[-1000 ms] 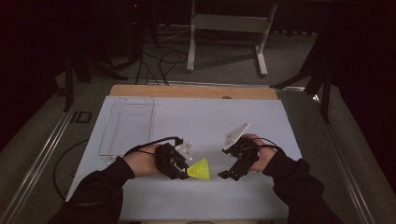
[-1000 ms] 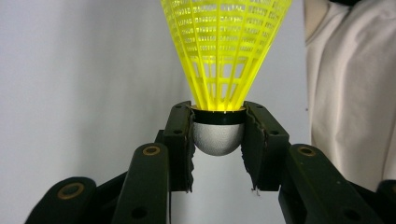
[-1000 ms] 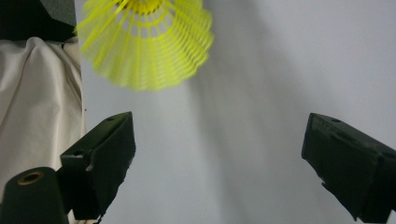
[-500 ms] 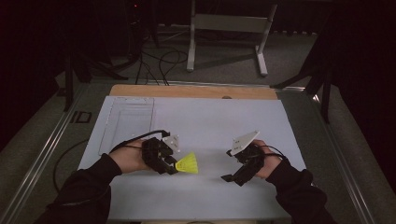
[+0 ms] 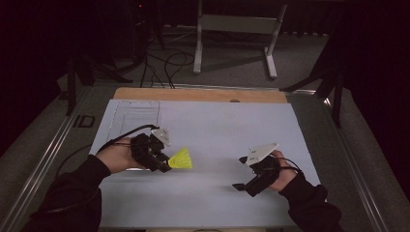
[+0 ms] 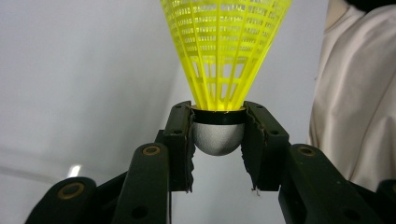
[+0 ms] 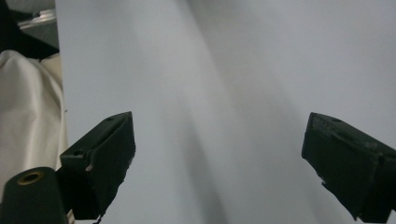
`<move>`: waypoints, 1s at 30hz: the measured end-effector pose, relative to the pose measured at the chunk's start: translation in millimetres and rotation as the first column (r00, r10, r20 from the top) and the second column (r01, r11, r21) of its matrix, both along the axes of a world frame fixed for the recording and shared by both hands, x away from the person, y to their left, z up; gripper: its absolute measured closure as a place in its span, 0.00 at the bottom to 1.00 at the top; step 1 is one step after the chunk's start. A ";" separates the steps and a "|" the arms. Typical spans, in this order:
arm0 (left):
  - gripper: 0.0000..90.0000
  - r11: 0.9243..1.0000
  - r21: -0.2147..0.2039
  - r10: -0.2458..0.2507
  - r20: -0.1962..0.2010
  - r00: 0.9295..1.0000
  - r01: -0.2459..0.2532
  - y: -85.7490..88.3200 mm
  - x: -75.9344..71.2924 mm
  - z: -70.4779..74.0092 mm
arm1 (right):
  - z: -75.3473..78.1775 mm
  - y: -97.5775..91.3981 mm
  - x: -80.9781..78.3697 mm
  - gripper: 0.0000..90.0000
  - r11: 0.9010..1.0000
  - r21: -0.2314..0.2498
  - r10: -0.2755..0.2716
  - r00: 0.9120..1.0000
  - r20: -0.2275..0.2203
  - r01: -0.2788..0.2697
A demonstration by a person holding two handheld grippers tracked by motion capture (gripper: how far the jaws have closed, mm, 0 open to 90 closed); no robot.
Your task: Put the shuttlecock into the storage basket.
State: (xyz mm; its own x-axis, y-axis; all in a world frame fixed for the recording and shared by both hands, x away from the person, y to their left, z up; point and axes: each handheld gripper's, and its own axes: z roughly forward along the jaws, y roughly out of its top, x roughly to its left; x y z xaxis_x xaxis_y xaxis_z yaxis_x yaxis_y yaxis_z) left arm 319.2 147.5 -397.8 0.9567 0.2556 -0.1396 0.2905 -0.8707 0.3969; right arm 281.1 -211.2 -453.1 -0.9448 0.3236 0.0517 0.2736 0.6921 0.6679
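Observation:
A yellow plastic shuttlecock (image 5: 181, 159) with a grey rounded cap (image 6: 217, 136) is held just above the white table top. My left gripper (image 5: 163, 161) is shut on its cap, and its yellow net skirt (image 6: 224, 51) points away to the right. In the left gripper view the two black jaws clamp the cap from both sides (image 6: 217, 140). My right gripper (image 5: 240, 173) hovers near the table's front right, open, with only white surface between its wide-spread jaws (image 7: 219, 163).
The white table top (image 5: 217, 130) has a faint rectangular outline (image 5: 133, 116) at its back left and a wooden strip (image 5: 198, 94) along the far edge. A metal stand (image 5: 232, 29) and cables lie on the floor beyond. Pale cloth (image 7: 28, 121) shows beside the table.
Both hands drew apart: the left gripper carried the shuttlecock leftward, while the right gripper moved right and toward the front edge, its jaws open.

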 end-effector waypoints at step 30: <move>0.73 0.939 -0.033 0.343 -0.003 0.939 -0.342 104.7 25.8 27.3 | -16.1 -34.1 -17.4 0.10 0.988 0.112 -0.116 0.992 0.047 0.110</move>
State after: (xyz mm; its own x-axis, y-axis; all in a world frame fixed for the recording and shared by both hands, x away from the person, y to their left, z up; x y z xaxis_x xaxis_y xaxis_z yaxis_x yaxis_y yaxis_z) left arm 345.0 252.2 -370.5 0.8125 0.5633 -0.1504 0.5676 -0.7054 0.4245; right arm 263.7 -245.3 -469.1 -0.9048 0.4236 0.0429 0.3077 0.5809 0.7536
